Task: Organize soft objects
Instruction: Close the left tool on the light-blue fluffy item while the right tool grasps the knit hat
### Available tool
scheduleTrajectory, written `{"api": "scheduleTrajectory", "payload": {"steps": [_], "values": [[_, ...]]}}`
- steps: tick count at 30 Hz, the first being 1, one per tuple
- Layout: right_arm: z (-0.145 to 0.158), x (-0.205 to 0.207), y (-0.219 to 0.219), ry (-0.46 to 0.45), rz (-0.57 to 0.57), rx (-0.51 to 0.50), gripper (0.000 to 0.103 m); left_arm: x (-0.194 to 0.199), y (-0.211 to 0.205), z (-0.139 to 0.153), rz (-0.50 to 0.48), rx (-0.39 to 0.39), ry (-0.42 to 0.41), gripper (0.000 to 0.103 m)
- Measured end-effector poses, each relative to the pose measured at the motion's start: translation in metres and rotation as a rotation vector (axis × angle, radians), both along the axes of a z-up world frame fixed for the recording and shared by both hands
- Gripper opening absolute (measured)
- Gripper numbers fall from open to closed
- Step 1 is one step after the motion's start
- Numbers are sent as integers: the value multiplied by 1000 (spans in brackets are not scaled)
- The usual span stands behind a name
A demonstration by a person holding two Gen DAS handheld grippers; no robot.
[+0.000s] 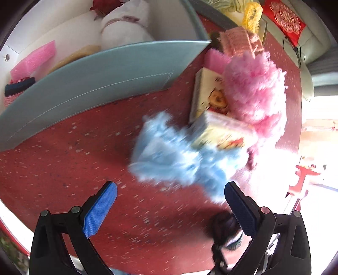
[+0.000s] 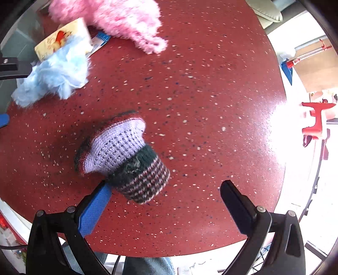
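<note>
A fluffy light-blue soft item (image 1: pixel 175 158) lies on the red speckled table (image 1: pixel 63 160), just ahead of my open, empty left gripper (image 1: pixel 171 188). A fluffy pink item (image 1: pixel 255 91) lies beyond it. In the right wrist view a knitted lilac, green and maroon hat (image 2: pixel 120 156) lies on the table (image 2: pixel 211 105), touching the left finger (image 2: pixel 97 203) of my open right gripper (image 2: pixel 166 186). The blue item (image 2: pixel 55 74) and pink item (image 2: pixel 118 19) show at top left.
A grey-blue fabric bin (image 1: pixel 95 84) stands at the left, holding a white pillow (image 1: pixel 124 23) and pink foam (image 1: pixel 33 59). Books (image 1: pixel 211 99) lie between the fluffy items. A pink knitted piece (image 1: pixel 238 42) and yellow yarn (image 1: pixel 251 14) lie behind. The table edge runs near both grippers.
</note>
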State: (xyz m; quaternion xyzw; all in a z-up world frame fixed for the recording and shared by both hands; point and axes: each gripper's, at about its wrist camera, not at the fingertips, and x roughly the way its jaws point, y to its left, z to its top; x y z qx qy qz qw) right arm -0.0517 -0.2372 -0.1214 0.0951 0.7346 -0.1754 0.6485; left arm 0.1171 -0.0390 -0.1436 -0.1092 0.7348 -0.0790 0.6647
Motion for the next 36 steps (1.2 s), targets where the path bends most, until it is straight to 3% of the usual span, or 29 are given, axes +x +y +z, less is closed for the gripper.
{"api": "scheduleTrajectory", "payload": {"steps": [4, 6, 9, 15, 17, 20, 27, 36], "values": [[10, -9, -10, -17, -2, 17, 103, 12, -22, -16, 82, -11, 14, 102], [10, -16, -9, -25, 0, 30, 103, 15, -30, -22, 85, 44, 5, 102], [7, -29, -11, -26, -3, 44, 103, 15, -34, -31, 25, 180, 3, 102], [4, -33, -19, -51, -1, 74, 103, -7, -5, -32, -136, 322, -15, 102], [5, -24, -5, -65, 12, 77, 103, -16, 8, -32, -168, 300, -10, 102], [7, -10, 10, -86, 67, 77, 103, -20, 22, -25, -134, 246, -9, 102], [0, 22, 38, -65, 267, 61, 103, -9, 21, -19, 73, 167, 2, 102], [-30, 55, 56, 10, 362, 72, 103, 26, 16, -45, 241, 183, 65, 102]]}}
